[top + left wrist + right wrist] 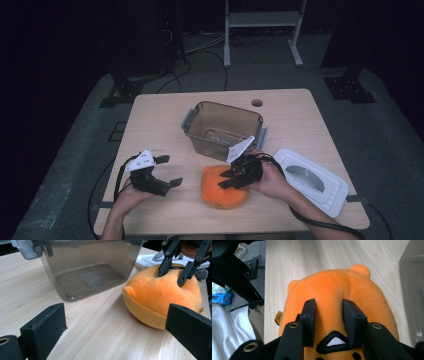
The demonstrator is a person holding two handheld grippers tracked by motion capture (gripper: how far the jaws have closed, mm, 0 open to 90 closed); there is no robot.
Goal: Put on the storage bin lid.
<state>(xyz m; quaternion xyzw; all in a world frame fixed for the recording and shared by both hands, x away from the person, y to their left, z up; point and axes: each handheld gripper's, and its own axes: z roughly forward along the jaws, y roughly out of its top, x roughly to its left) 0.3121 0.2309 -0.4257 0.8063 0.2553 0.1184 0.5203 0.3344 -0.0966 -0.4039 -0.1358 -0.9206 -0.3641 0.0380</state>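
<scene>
An orange plush toy [220, 192] [160, 297] [332, 287] lies on the wooden table [160, 120] near its front edge. My right gripper [223, 180] [328, 305] comes down on the toy's top, its jaws narrowed and pinching a fold of orange fabric between them. The same gripper [171, 278] appears in the left gripper view with its tips pressed into the plush. My left gripper [171, 170] [115, 325] hovers to the left of the toy, jaws wide open and holding nothing.
A clear brownish storage box [200, 112] [75, 272] [414, 290] with grey latches stands open behind the toy. Its white lid [320, 195] [150, 260] lies at the front right. Cables and a frame stand on the floor beyond the table.
</scene>
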